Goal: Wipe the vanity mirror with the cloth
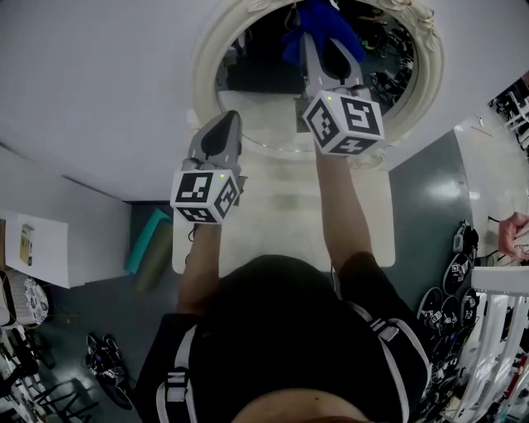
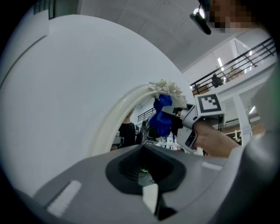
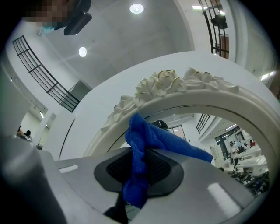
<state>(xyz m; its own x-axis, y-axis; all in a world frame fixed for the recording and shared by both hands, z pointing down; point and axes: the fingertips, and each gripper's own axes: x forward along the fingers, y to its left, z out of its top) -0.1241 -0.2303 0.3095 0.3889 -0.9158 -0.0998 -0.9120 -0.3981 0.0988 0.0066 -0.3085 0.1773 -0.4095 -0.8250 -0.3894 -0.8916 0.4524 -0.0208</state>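
The right tongs grip the blue cloth, held up near the top of the oval vanity mirror. The left tongs are closed and empty by the mirror's lower rim.

No text, label or number is legible anywhere

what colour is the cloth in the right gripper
Bright blue: the fuzzy cloth shows best in the right gripper view.
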